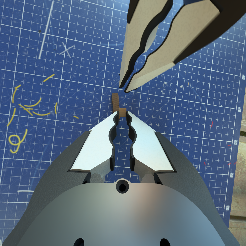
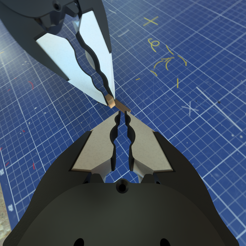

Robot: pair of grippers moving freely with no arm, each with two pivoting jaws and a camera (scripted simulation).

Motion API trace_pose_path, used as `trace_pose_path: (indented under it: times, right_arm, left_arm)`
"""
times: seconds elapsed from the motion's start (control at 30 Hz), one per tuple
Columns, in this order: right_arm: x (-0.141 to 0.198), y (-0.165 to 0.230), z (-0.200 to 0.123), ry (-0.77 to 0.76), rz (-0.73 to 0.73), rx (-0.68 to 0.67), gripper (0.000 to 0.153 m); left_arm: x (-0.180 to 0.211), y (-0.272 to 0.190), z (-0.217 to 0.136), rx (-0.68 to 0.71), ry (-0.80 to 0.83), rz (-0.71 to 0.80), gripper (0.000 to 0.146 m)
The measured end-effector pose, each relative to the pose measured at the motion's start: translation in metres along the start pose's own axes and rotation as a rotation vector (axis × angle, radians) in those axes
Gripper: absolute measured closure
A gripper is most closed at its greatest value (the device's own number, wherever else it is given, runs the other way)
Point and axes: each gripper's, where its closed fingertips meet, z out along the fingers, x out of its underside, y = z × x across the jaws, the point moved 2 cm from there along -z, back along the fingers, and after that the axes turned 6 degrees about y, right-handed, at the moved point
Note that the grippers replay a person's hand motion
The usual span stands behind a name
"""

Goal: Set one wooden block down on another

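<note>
In the left wrist view, the left gripper (image 1: 122,113), white-fingered, is clamped on a small light wooden block (image 1: 122,112), with a darker flat wooden block (image 1: 115,102) lying just beyond it on the blue cutting mat (image 1: 79,82). The mat's right edge, printed with numerals, meets bare table (image 1: 239,173). The tan-fingered right gripper (image 1: 123,89) hangs above, tips nearly together, empty. The right wrist view alone shows the light block (image 2: 110,102) touching the flat block's (image 2: 121,107) end, with the right gripper (image 2: 122,112) just beside that block, and yellow scribbles (image 2: 166,59) toward the far side.
</note>
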Motion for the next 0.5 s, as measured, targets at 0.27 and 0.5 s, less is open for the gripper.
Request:
trace_pose_path:
  times: [0.27, 0.5]
  right_arm:
    - [-0.0039, -0.0018, -0.0001, -0.066, -0.061, -0.208, 0.153]
    - [-0.0052, -0.0011, 0.0031, -0.045, -0.049, -0.265, 0.153]
  left_arm:
    - [0.0026, 0.0014, -0.0005, -0.018, 0.013, -0.018, 0.136]
    - [0.0031, 0.0007, 0.0002, -0.030, -0.014, -0.063, 0.136]
